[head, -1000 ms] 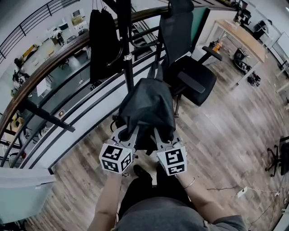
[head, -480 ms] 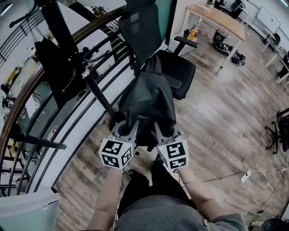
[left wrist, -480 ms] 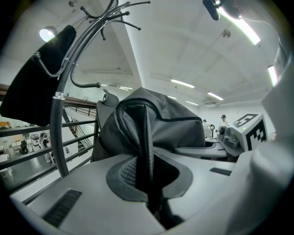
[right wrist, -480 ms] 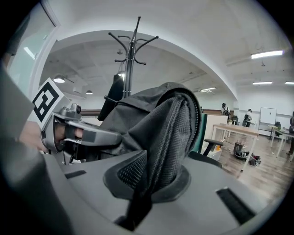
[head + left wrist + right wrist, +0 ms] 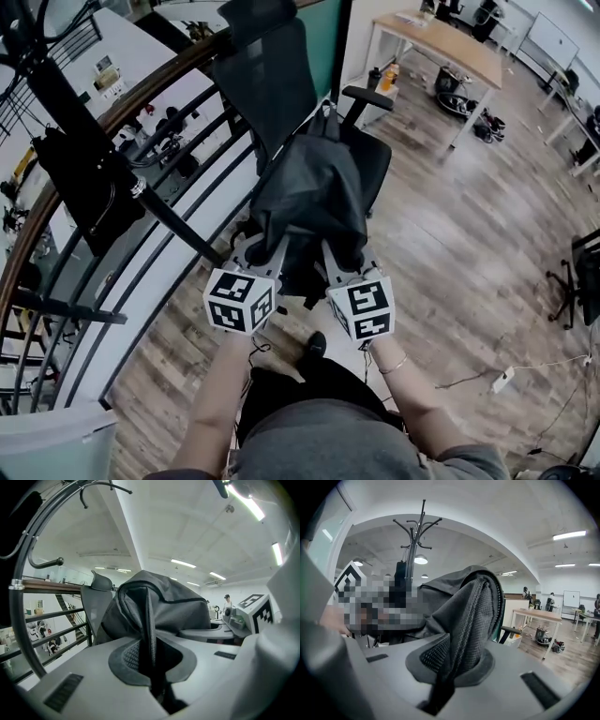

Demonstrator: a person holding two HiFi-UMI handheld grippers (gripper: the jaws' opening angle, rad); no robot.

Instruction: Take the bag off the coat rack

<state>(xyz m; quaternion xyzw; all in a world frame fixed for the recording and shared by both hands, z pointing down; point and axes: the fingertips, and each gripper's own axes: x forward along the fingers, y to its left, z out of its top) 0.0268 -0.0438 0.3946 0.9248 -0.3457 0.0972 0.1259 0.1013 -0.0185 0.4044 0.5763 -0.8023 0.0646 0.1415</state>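
At the far left the coat rack (image 5: 178,225) leans across the head view, a dark garment (image 5: 80,192) hanging from one of its hooks, with the curved railing (image 5: 141,281) running behind it. Nothing of the bag touches the rack, so the lifting-off part of the task looks done. Next comes the left claw (image 5: 270,251), its jaws pressed together on a mesh-lined strap of the bag (image 5: 314,202); the left gripper view shows the strap wedged down into the slot between them, with the grey body of the bag bulging up just beyond. The bag itself hangs in the air in front of the person, between and just ahead of the two claws, well apart from the rack and over the wooden floor (image 5: 469,234). The right claw (image 5: 330,255) sits close beside the left one and is likewise clamped tight on padded mesh strap, which folds over and drops into its slot. Taking a strap on each side probably spreads the weight and keeps the soft bag from swinging or slumping out of a single pinch. Just behind the bag stands a black office chair (image 5: 272,84), near enough that its seat may be a possible place to put the bag down. Farther right, a wooden bench (image 5: 450,47) stands well away.
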